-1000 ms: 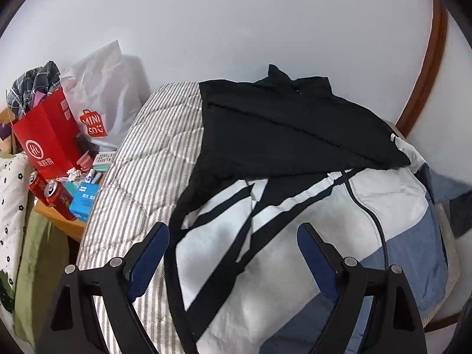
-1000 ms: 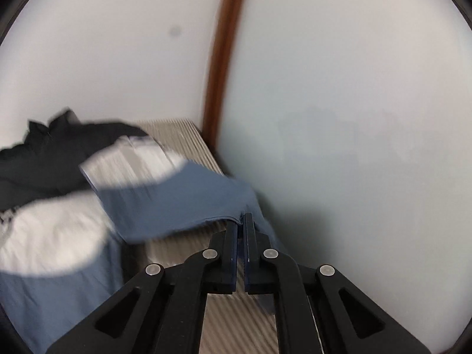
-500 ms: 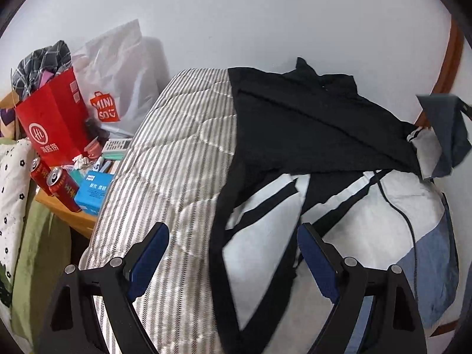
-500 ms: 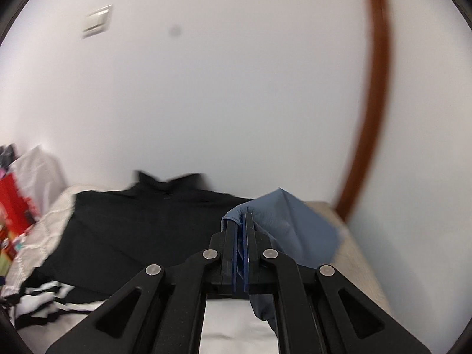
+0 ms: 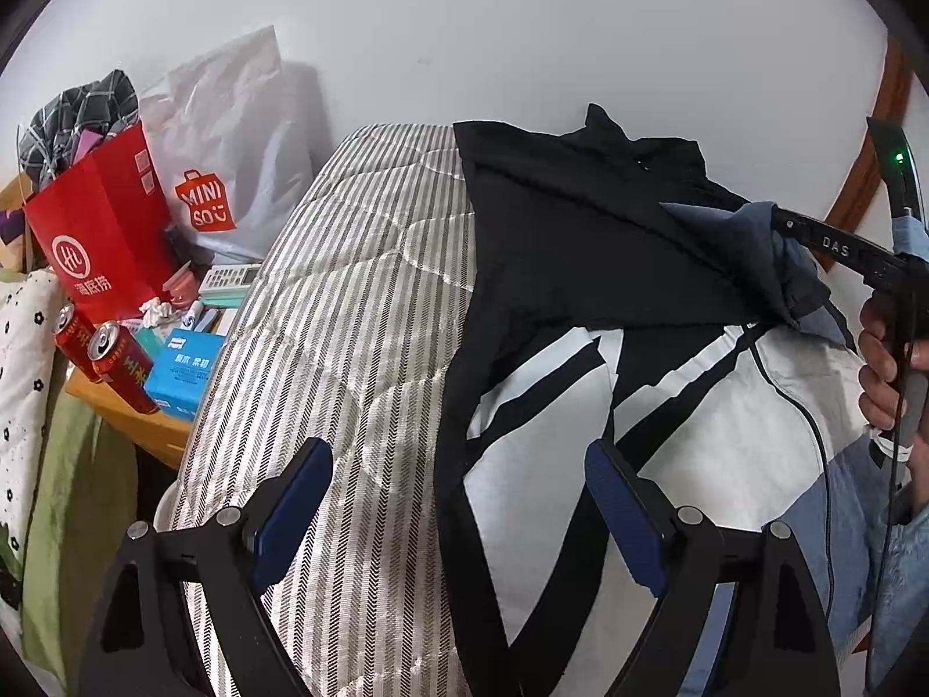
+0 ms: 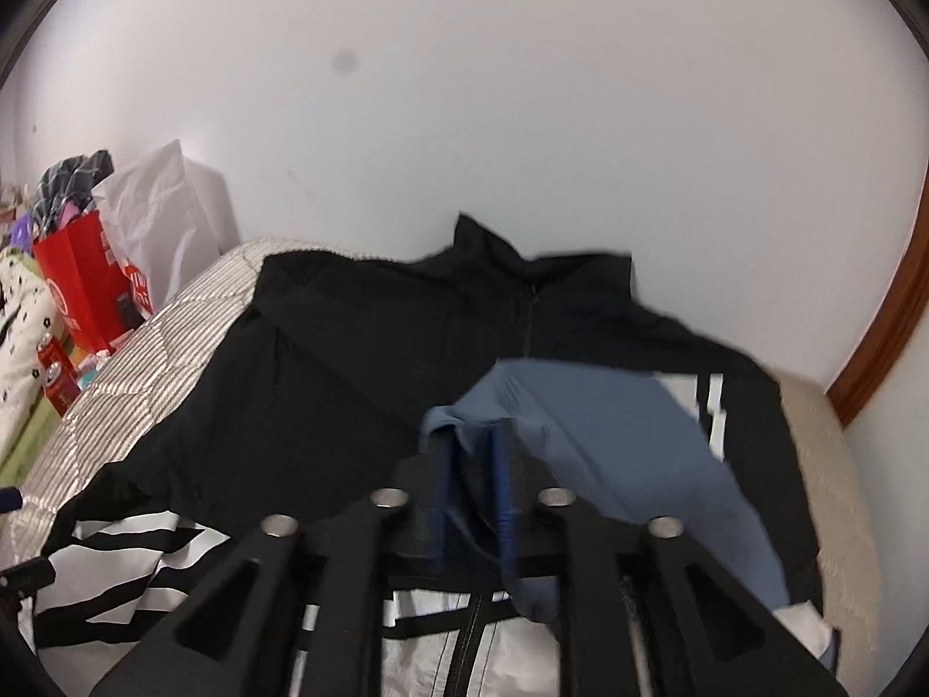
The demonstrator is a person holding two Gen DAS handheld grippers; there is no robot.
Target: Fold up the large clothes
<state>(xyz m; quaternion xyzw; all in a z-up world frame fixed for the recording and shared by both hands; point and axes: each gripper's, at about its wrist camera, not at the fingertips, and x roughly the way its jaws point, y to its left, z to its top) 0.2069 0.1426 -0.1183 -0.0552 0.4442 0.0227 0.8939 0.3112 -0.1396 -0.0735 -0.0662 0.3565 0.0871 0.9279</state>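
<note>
A large black, white and blue jacket (image 5: 580,267) lies spread on a striped quilt (image 5: 348,313), collar toward the wall. My left gripper (image 5: 458,499) is open and empty above the jacket's left edge. My right gripper (image 6: 471,464) hovers over the jacket's black chest (image 6: 348,360), its jaws slightly parted with the blue sleeve (image 6: 592,435) lying between them. In the left wrist view the right gripper (image 5: 784,226) reaches in from the right with the blue sleeve (image 5: 755,255) draped at its tip.
A red paper bag (image 5: 104,232), a white Miniso bag (image 5: 232,139), red cans (image 5: 116,360) and a blue box (image 5: 186,366) crowd a wooden side table left of the bed. A white wall stands behind. A brown wooden frame (image 6: 888,337) runs at the right.
My right gripper has carried the blue sleeve from the bed's right side up and leftward over the jacket's chest, and its jaws have parted a little. The left gripper stayed open, shifting slightly left.
</note>
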